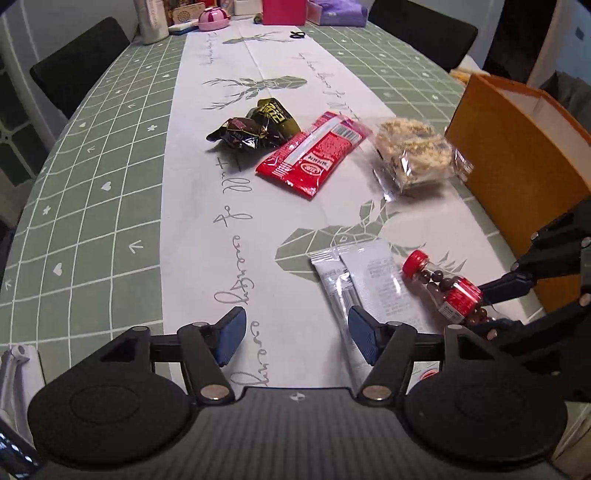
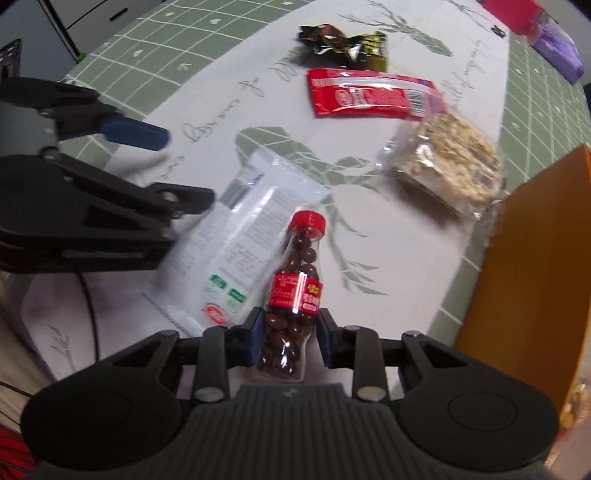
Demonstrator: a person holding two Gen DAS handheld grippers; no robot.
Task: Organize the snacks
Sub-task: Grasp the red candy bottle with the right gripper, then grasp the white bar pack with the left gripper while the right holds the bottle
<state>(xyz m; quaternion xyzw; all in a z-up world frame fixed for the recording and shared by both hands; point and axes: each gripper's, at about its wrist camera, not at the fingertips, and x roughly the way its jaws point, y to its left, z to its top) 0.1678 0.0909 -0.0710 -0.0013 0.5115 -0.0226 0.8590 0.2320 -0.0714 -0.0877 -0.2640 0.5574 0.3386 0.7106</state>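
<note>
My right gripper (image 2: 290,334) is shut on a small clear bottle of chocolate balls (image 2: 293,291) with a red cap and label; the bottle also shows in the left wrist view (image 1: 448,288), lying partly over a white packet (image 2: 240,236). My left gripper (image 1: 297,332) is open and empty, low over the table beside that white packet (image 1: 369,284). Farther off lie a red packet (image 1: 314,153), a dark crumpled wrapper (image 1: 255,125) and a clear-wrapped oat cake (image 1: 412,155). An orange box (image 1: 517,155) stands open at the right.
The table has a green checked cloth (image 1: 92,206) with a white runner. Black chairs (image 1: 77,62) stand at the far corners. A pink box (image 1: 284,11), a pink bowl (image 1: 212,18) and purple packets (image 1: 340,11) stand at the far end.
</note>
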